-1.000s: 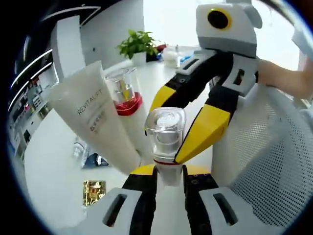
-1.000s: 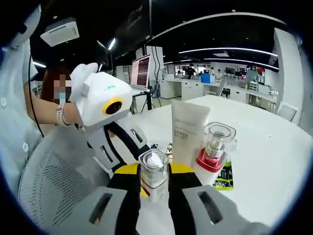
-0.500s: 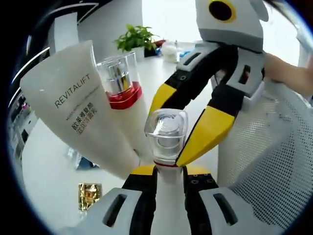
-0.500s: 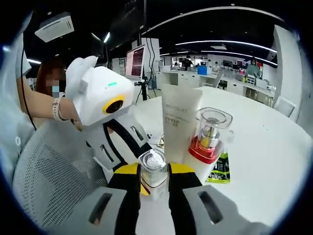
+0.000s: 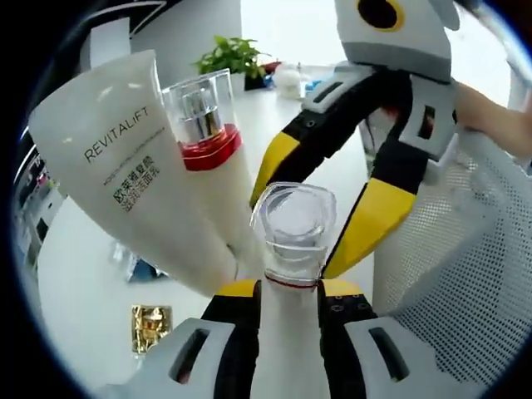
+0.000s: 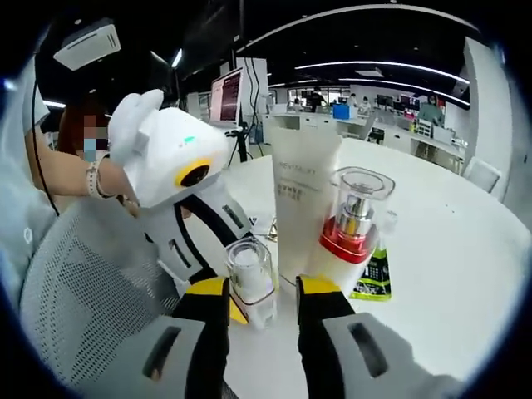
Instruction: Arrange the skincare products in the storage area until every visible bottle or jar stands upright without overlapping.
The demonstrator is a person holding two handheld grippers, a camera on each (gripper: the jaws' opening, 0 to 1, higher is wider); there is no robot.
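Observation:
A small white bottle with a clear cap (image 5: 291, 237) stands between my left gripper's (image 5: 291, 295) jaws, which are shut on its body. In the right gripper view the same bottle (image 6: 249, 278) leans left between my right gripper's (image 6: 262, 291) jaws, which stand open on either side of it. The right gripper's yellow fingers (image 5: 370, 220) straddle the cap from above. Behind stand a white Revitalift tube (image 5: 133, 183) (image 6: 301, 195) and a pump bottle with a red collar and clear cap (image 5: 204, 125) (image 6: 353, 216).
A white mesh basket wall (image 5: 453, 274) (image 6: 83, 283) curves beside the grippers. A gold sachet (image 5: 150, 320) and a green sachet (image 6: 374, 278) lie on the white table (image 6: 465, 258). A potted plant (image 5: 231, 68) stands far back. A person's arm (image 6: 75, 179) holds the left gripper.
My right gripper's jaws have spread apart and let go of the small bottle. The left gripper keeps its hold, and the bottle now leans left in the right gripper view.

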